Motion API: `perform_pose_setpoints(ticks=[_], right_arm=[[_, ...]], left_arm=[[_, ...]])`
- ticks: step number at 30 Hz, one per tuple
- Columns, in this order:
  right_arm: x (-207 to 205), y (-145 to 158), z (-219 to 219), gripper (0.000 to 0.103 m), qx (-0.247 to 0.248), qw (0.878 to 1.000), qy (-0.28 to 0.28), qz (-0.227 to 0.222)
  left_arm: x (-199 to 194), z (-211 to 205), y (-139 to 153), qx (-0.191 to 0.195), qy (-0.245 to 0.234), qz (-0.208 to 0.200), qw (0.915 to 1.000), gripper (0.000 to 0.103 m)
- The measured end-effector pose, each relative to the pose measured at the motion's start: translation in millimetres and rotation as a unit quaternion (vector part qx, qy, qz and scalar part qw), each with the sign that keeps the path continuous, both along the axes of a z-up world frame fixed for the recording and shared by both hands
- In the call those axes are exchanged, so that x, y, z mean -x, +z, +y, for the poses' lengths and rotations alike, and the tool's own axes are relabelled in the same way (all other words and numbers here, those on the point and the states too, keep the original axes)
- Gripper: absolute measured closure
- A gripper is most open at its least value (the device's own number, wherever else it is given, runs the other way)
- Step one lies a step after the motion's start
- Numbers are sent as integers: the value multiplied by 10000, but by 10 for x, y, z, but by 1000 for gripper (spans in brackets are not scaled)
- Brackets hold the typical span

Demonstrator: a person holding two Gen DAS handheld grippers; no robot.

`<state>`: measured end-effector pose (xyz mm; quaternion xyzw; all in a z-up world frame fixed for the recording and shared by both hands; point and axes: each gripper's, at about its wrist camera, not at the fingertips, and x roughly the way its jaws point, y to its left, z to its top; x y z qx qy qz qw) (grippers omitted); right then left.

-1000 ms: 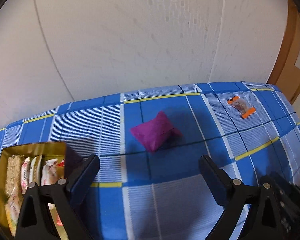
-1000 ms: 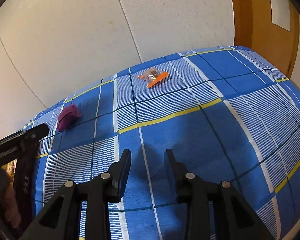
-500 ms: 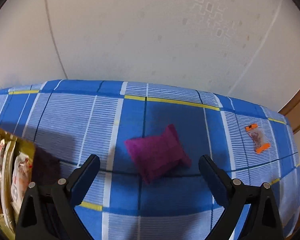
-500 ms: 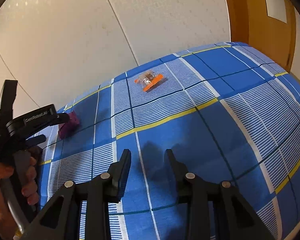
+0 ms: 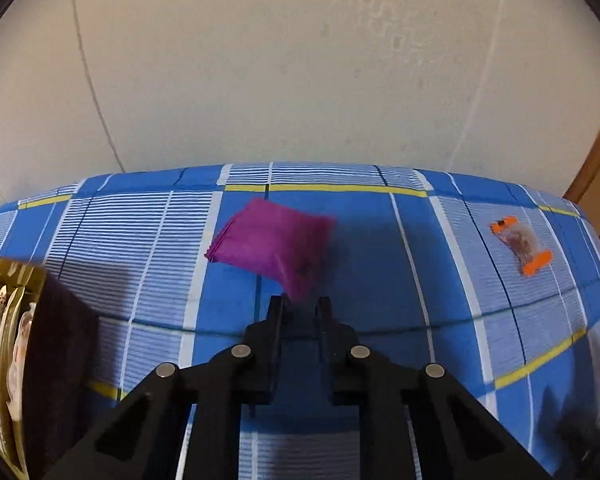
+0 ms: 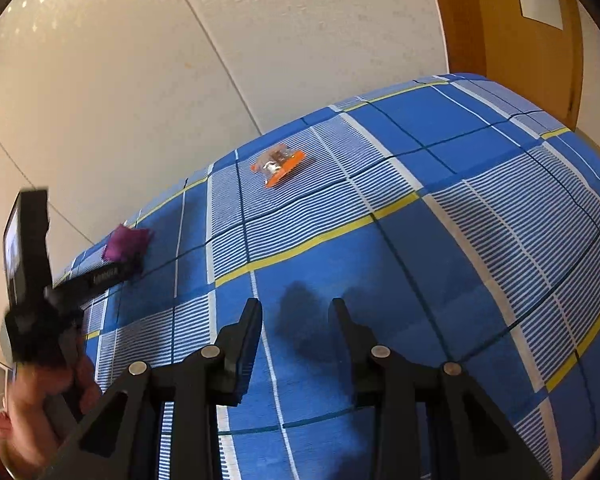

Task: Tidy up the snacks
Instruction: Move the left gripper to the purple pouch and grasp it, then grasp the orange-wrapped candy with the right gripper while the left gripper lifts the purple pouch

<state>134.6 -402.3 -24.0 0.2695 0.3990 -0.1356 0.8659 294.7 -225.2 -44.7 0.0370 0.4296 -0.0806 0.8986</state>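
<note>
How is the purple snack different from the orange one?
The purple snack is a plain, solid-colored pouch; the orange snack has a clear middle with orange ends. The purple one looks bigger. The left gripper is pinching the purple one's corner, while the orange one lies untouched, away from both grippers. Both are wrapped snacks over the blue checked cloth.

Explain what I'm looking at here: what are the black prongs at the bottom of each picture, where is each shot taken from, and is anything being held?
The prongs are hand-held grippers, each carrying a fisheye camera that looks along its two fingers. In the left wrist view, the left gripper is shut on the corner of a purple snack packet over the blue checked cloth. An orange-ended candy lies to its right, and a gold tin with snacks stands at left. In the right wrist view, the right gripper is open, holding nothing.
</note>
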Motion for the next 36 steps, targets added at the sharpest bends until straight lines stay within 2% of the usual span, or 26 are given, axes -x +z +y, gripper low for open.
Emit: perform_pose_setpoints(ticks=[2, 4, 6, 7, 8, 9, 12, 14, 16, 20, 22, 29, 31, 36], right_arm=[[2, -7, -23, 68, -44, 10000, -37, -2], [-7, -5, -31, 68, -85, 10000, -43, -22], [-40, 39, -27, 68, 26, 10000, -9, -82], [-60, 81, -30, 68, 149, 9998, -25, -159], [-79, 110, -37, 60, 227, 9995, -41, -216], [-118, 142, -58, 56, 304, 9991, -70, -296], [-287, 189, -144, 55, 447, 9980, -88, -449], [-449, 190, -194, 55, 626, 9972, -88, -412], [-664, 167, -265, 55, 761, 9967, -55, -278], [-1060, 107, -406, 54, 733, 9970, 143, -181], [-1249, 41, -419, 54, 856, 9959, 249, -114], [-1563, -31, -289, 54, 1374, 9886, 616, -17], [-1606, -82, -320, 63, 1186, 9905, 695, 93], [-1463, -123, -507, 69, 523, 9971, 527, -186]], left_arm=[[117, 36, -8, 41, -109, -129, 9998, 87], [181, 80, 6, 91, -183, -77, 9998, 86], [167, 111, 24, 93, -245, -24, 9997, 68], [170, 130, 27, 16, -209, -50, 9998, 45], [190, 146, 41, -97, -123, -169, 9997, 32], [196, 148, 15, -163, -36, -249, 9996, 29], [146, 282, -29, 0, 290, -10, 9996, 29], [154, 359, -31, 108, 391, -33, 9992, 29], [203, 380, -6, 161, 374, -36, 9992, 29], [261, 351, 23, 114, 349, -17, 9993, 28], [146, 371, -33, 91, 335, -1, 9994, 26], [53, 352, -66, 170, 299, 15, 9994, 22], [42, 343, -76, 176, 236, 37, 9996, 18], [43, 265, -81, 73, 59, 40, 9999, 14]])
